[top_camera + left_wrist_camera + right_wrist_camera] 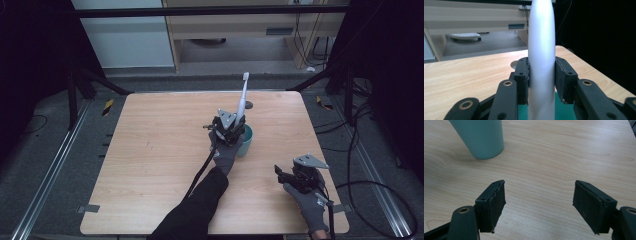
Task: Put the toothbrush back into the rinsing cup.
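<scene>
1. High view: a light wooden tabletop [160, 150] with a person's two gloved hands reaching in from the bottom edge, each holding a black gripper.
2. Near the middle, the left gripper [231, 127] pinches the thick white handle of an electric toothbrush [243, 97]. The toothbrush stands nearly upright, brush head at the top, tilted slightly away.
3. Just behind and under that gripper sits a teal cup [245, 141], upright on the tabletop. The toothbrush's lower end appears to be in or just above the cup; which one cannot be told.
4. Left gripper view: both pads press flat against opposite sides of the smooth white handle [541, 62], with teal visible below.
5. The right gripper [286, 176] rests near the tabletop's right front corner, well apart from the cup. Right gripper view: its jaws are spread wide over bare wood, holding nothing, with the cup [477, 137] farther off.
6. Judgement on handling: the toothbrush looks rigid, smooth and likely slippery, top-heavy when upright. The thick handle body is the sound place to hold it; the thin neck and bristles are not.
</scene>
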Motion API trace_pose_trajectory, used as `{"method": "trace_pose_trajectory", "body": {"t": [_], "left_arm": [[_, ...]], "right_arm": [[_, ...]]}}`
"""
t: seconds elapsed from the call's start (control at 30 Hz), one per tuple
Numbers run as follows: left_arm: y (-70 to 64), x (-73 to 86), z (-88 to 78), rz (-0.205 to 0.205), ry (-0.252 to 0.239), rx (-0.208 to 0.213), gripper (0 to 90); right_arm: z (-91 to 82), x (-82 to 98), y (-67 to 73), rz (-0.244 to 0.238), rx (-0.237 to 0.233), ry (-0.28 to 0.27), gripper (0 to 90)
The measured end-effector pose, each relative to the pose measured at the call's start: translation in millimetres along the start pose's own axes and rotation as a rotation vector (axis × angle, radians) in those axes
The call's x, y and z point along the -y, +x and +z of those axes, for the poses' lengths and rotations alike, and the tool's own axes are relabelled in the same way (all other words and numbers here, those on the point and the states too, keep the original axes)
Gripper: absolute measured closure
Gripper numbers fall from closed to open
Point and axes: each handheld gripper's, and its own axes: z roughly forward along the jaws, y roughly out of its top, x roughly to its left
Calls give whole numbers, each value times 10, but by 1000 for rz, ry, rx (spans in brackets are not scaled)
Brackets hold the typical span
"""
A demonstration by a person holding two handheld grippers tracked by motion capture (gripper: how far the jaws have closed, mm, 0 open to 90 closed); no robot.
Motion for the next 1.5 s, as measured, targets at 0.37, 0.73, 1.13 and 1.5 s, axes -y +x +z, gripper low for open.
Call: {"method": "trace_pose_trajectory", "body": {"t": [0.37, 0.73, 1.13, 1.5], "left_arm": [[-15, 158, 3, 19, 24, 1, 648], [-30, 184, -64, 47, -2, 18, 650], [288, 60, -532, 76, 41, 85, 560], [939, 30, -1261, 121, 137, 106, 464]], "right_arm": [[2, 0, -7, 0, -1, 0, 257], [-1, -2, -5, -2, -1, 0, 256], [-14, 0, -8, 7, 6, 0, 253], [-20, 2, -7, 14, 17, -2, 243]]}}
